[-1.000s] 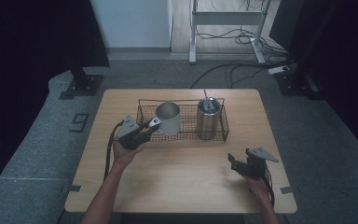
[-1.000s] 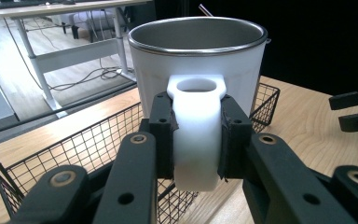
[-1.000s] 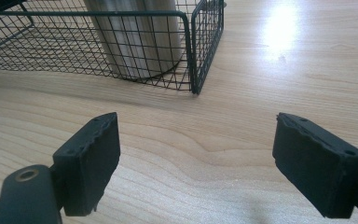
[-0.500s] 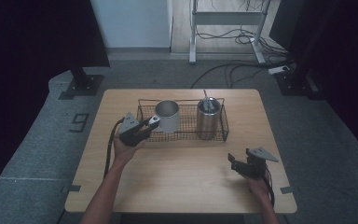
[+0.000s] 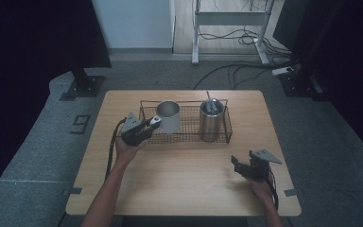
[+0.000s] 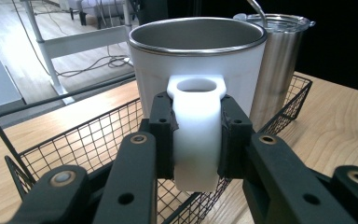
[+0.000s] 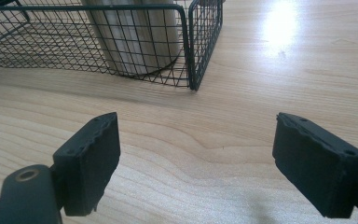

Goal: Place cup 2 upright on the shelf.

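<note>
Little differed from a moment before: my right gripper stayed low on the table, jaws wide apart and holding nothing. My left gripper had shifted only slightly, its pads still clamped on the mug's handle. The mug stood in the basket, at its left end. A steel tumbler, lidded with a straw, stood at the right end.
</note>
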